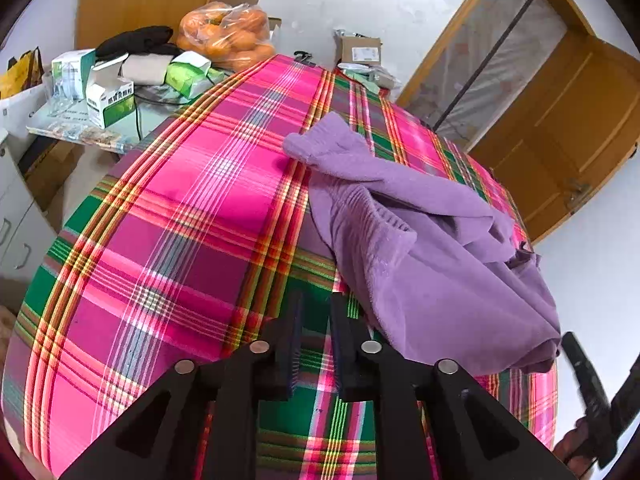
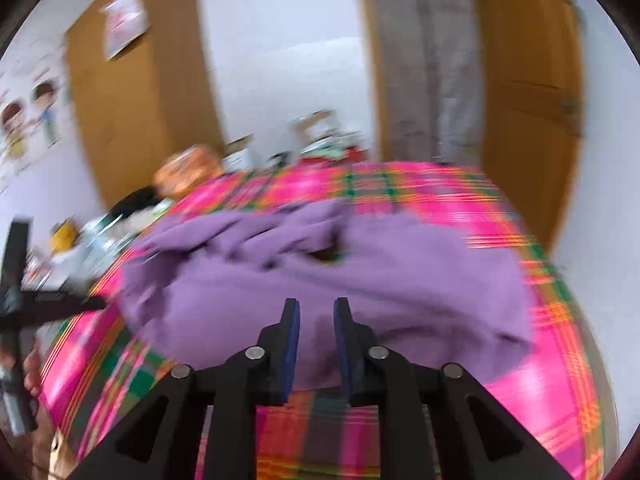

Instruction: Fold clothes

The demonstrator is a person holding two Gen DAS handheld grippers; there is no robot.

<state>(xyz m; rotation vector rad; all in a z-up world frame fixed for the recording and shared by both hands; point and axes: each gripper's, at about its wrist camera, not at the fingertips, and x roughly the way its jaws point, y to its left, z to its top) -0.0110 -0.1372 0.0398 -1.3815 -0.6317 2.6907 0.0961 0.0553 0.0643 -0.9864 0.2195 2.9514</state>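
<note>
Purple sweater (image 1: 432,256) is lying crumpled on the plaid cloth (image 1: 192,208) covering the table, bunched toward the right-hand side in the left wrist view, with one ribbed cuff reaching out toward the far edge. In the right wrist view, which is smeared by motion, the same garment (image 2: 320,272) is spreading across the middle of the cloth (image 2: 540,380), just ahead of the fingers.

Left gripper (image 1: 314,340) is hovering over bare plaid just beside the sweater's near hem, its jaws parted with only cloth showing in the gap, so it is grasping nothing. Right gripper (image 2: 316,344) is likewise standing released, jaws apart above the near edge of the knit.

By the look of it, the sweater is going to behave as a soft, light, limp fleece: it will be sagging wherever it is unsupported and dragging slightly on the cloth, not slipping. Ribbed hem and cuffs are looking like the firmest places to pinch, one corner per gripper, to spread it flat before any fold.

Along the far edge, a bag of oranges (image 1: 228,36), green-and-white boxes (image 1: 110,100) and a cardboard parcel (image 1: 360,52) are sitting well apart from the garment. Nothing is blocking the sweater itself; the loose plaid cloth beneath is the likelier nuisance, since it could be pinched up together with the knit.
</note>
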